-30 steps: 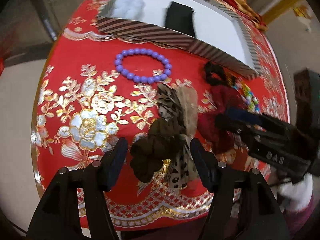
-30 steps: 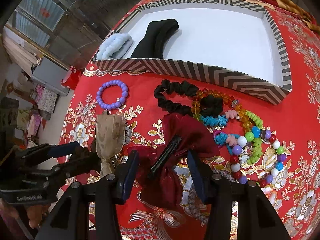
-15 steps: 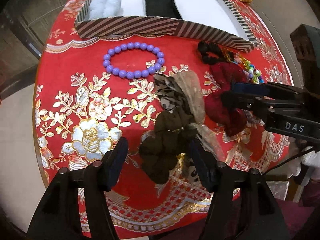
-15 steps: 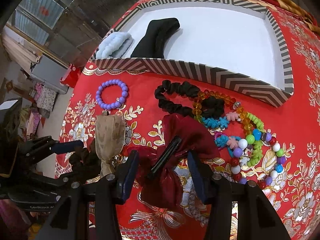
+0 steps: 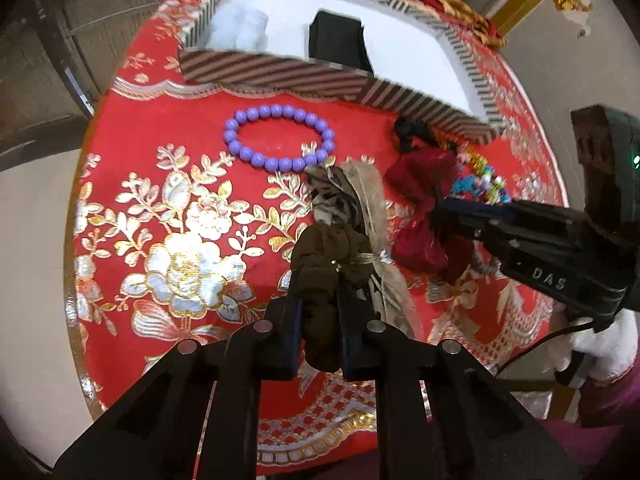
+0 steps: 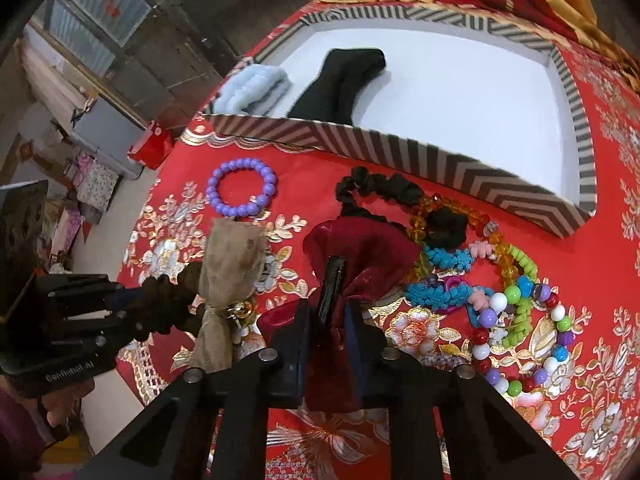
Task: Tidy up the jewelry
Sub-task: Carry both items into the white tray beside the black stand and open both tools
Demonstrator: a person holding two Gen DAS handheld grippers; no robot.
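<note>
My left gripper (image 5: 318, 312) is shut on a dark brown scrunchie (image 5: 326, 264) that has a beige leopard-print bow (image 5: 356, 204) tied to it; both also show in the right wrist view (image 6: 230, 276). My right gripper (image 6: 326, 328) is shut on a dark red bow hair clip (image 6: 360, 252), which also shows in the left wrist view (image 5: 420, 196). A striped box (image 6: 400, 148) with a white floor stands at the back, holding a pale blue fluffy item (image 6: 256, 90) and a black item (image 6: 340, 80).
A purple bead bracelet (image 5: 278, 138) lies in front of the box on the red and gold tablecloth (image 5: 160, 216). A black scrunchie (image 6: 384, 192), amber beads (image 6: 452, 208) and colourful bead bracelets (image 6: 516, 320) lie to the right. The table edge is close in front.
Both grippers were open around their items and have now shut on them, the left on the brown scrunchie, the right on the red bow clip.
</note>
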